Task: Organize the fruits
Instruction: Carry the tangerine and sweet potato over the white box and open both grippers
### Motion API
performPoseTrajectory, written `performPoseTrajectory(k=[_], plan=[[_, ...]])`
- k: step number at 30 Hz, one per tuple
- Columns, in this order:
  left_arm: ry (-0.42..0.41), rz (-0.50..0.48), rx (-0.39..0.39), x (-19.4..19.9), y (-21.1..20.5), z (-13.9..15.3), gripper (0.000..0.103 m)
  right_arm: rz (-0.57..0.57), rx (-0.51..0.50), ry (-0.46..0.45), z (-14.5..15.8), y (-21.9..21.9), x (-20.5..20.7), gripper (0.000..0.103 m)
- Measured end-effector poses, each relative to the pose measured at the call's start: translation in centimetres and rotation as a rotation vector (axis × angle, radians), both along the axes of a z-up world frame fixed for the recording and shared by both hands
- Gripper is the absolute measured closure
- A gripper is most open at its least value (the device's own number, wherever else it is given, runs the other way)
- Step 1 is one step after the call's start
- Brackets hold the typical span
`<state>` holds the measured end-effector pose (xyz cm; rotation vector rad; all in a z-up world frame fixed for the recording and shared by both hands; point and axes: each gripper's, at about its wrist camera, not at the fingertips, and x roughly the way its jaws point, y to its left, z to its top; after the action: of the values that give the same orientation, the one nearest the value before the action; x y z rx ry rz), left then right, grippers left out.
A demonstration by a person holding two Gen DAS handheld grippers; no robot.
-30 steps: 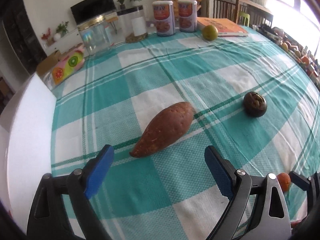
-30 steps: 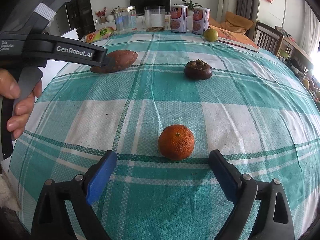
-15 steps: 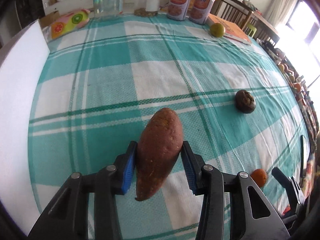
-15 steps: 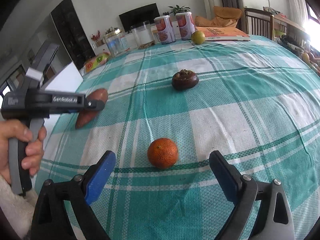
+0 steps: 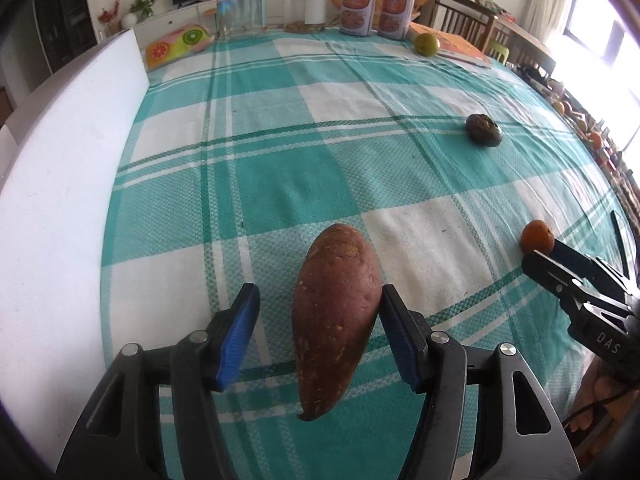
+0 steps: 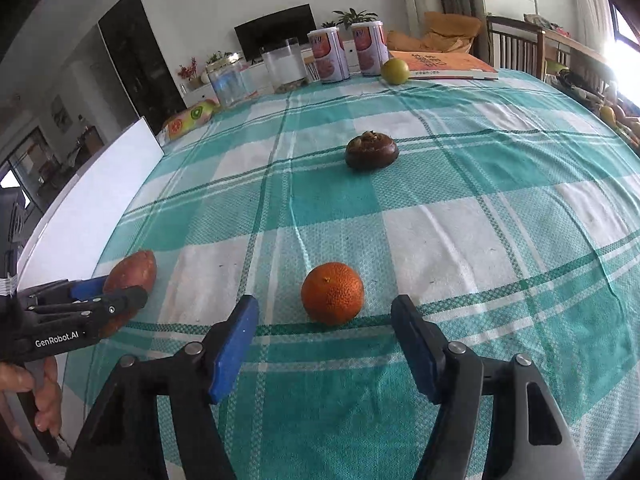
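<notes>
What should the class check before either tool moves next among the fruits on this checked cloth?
1. Left tool free of the reddish-brown sweet potato: ok; jaws just opened, potato between them, gap at one pad.
2. Right tool gripping the round orange tangerine: not ok; jaws just closing, fruit between the tips, untouched.
3. Dark brown mangosteen standing clear of both tools: ok.
4. Round green fruit within reach: cannot tell.
</notes>
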<state>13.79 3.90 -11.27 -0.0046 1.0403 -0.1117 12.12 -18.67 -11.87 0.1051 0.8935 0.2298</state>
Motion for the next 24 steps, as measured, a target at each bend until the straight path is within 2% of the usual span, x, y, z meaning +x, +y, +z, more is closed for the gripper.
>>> performPoseTrajectory(k=[2,3,4,5,8,12,14,17,19,22,24], plan=[[-0.014,-0.002,0.006,-0.1,-0.2,-0.3,0.05,0.003,-0.019,-0.025,0.1,0.1,-0.1,0.052],[-0.028,-0.007,0.003,-0.3,-0.4,-0.1,0.062,-0.001,-0.008,-0.016,-0.1,-0.1,0.0,0.072],[-0.024,0.001,0.007,-0.5,-0.4,0.0,0.062,-0.007,0.007,-0.017,-0.2,-0.5,-0.1,0.073],[-0.023,0.009,-0.02,-0.8,-0.2,0.2,0.062,-0.017,0.016,-0.02,-0.1,-0.8,-0.1,0.073],[0.005,0.031,-0.169,-2.9,1.0,1.3,0.062,-0.024,0.104,-0.04,0.6,-2.0,-0.5,0.073],[-0.011,0.032,-0.369,-7.9,3.3,5.0,0.062,0.02,0.201,-0.056,1.4,-2.2,-1.2,0.073],[-0.06,0.043,-0.411,-10.1,5.3,7.6,0.062,0.064,0.2,-0.062,1.8,-1.0,-1.4,0.073],[-0.15,0.128,-0.403,-12.2,10.1,10.8,0.062,0.149,0.23,-0.048,2.7,2.2,-2.0,0.073],[-0.184,0.218,-0.351,-12.7,13.8,11.6,0.062,0.234,0.28,-0.029,3.9,5.7,-2.6,0.073],[-0.173,0.379,-0.236,-12.2,18.9,10.5,0.062,0.416,0.323,-0.018,6.8,12.4,-3.9,0.073],[-0.14,0.446,-0.201,-11.9,21.4,9.2,0.062,0.54,0.316,-0.003,8.5,17.2,-4.8,0.073]])
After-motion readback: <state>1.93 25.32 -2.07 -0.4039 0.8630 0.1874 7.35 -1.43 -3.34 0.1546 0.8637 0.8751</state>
